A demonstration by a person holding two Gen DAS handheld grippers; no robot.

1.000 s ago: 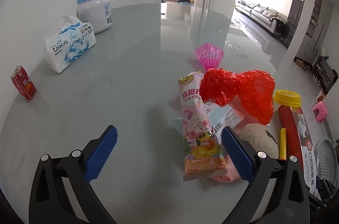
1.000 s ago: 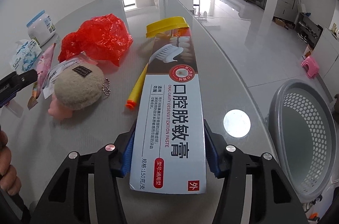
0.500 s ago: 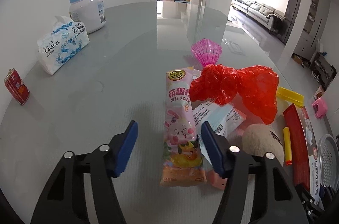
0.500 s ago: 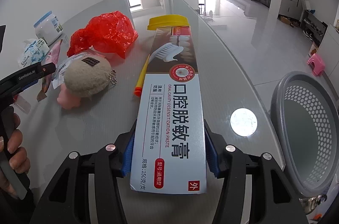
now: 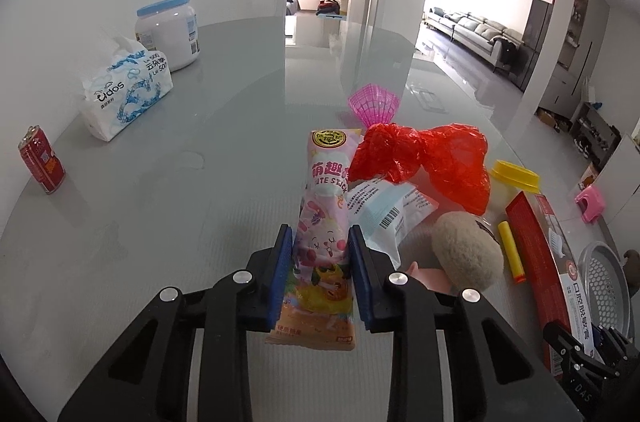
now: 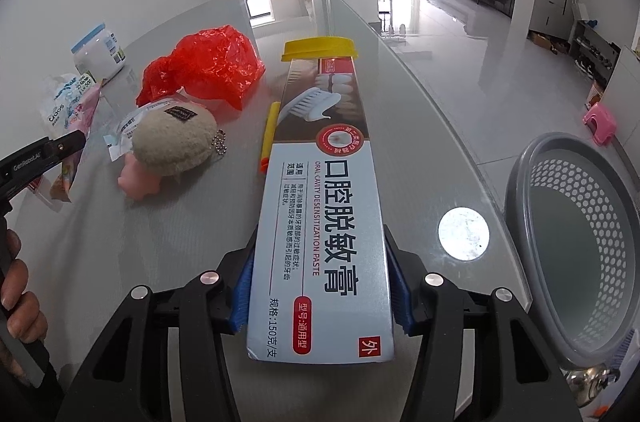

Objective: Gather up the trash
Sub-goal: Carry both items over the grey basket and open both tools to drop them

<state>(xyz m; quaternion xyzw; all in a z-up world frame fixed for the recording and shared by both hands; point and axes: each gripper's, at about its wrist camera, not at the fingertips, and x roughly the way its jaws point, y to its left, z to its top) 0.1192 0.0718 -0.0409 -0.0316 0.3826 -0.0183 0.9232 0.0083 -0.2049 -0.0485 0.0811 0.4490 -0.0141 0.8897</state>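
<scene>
While both grippers grip trash on the table: left gripper clamped on snack pack, right gripper clamped on toothpaste box.

Left jaws have just closed narrow onto the pack's lower half. Box lies along the table's right edge, beside the basket off that edge. Mid-table: red bag, plush keychain, white packet, yellow dart. Far left edge: tissue pack, jar, red can.
</scene>
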